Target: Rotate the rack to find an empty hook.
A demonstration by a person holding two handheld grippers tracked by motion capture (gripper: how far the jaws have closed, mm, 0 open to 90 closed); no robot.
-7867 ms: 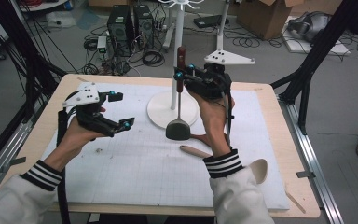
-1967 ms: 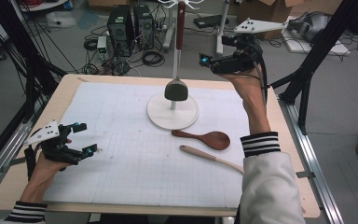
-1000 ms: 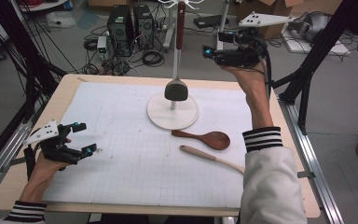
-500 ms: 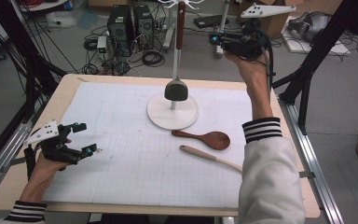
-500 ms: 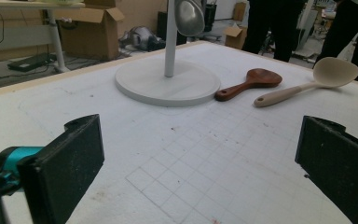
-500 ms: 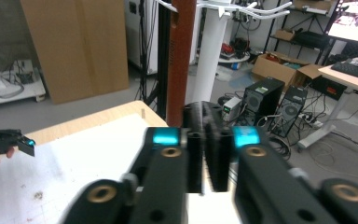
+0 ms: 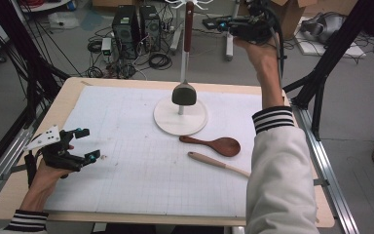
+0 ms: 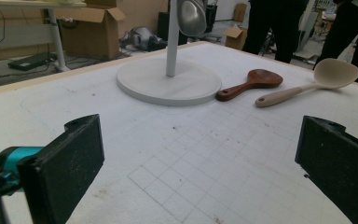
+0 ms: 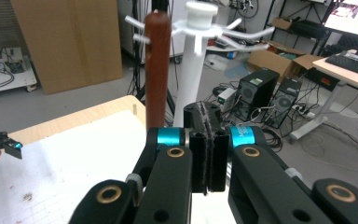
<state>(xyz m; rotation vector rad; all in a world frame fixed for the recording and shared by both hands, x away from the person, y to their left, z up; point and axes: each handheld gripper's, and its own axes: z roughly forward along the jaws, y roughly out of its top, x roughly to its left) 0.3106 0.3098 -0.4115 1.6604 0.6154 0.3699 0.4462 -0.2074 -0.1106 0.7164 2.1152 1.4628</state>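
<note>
Ladle, hung by its round brown wooden handle from the white pronged stand, is seen with its dull grey metal bowl just above the stand's flat round base. At the left edge of the gridded white mat, the left gripper is held low, its blocky black jaws spread wide with nothing between them. Right of the base lie a dark wooden spoon and, just beside it, a pale smooth spoon. Farther right, the right gripper is raised near the handle's top, its felt-lined jaws pressed together on nothing, having just closed.
</note>
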